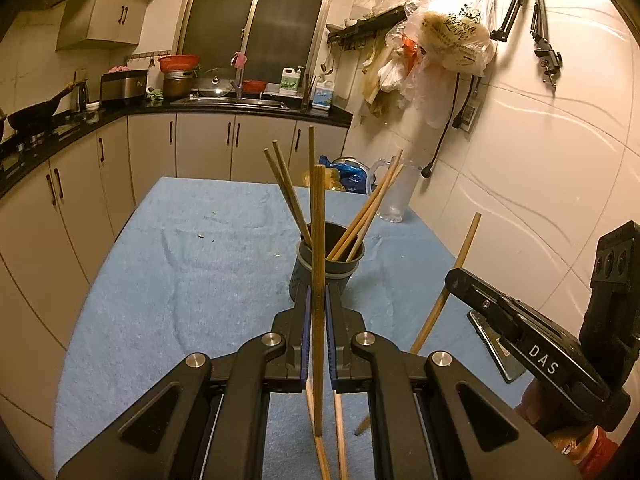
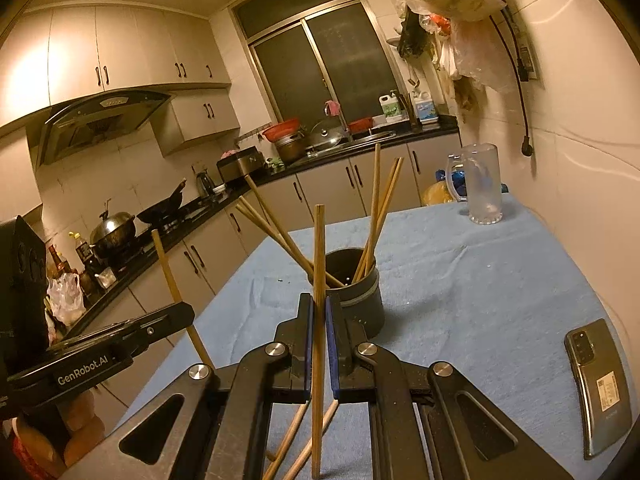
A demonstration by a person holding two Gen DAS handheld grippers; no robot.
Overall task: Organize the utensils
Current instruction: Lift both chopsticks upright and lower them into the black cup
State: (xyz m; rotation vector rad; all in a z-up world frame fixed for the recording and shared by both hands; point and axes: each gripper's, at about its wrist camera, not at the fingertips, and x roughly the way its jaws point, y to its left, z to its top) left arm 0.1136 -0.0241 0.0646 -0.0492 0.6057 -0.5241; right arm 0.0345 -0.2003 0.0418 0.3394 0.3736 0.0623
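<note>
On the towel-covered table, the utensil cup stands at the centre, chopsticks in it leaning toward 11 and 1 o'clock. Before the cup, at 6 o'clock, the left gripper holds one chopstick upright; loose chopsticks lie on the towel below it. The right gripper sits at 3 o'clock, gripping another chopstick. A glass pitcher stands behind the cup at 1 o'clock, beside the wall. A phone lies at 4 o'clock in the right wrist view. The sink counter runs behind at 12 o'clock.
</note>
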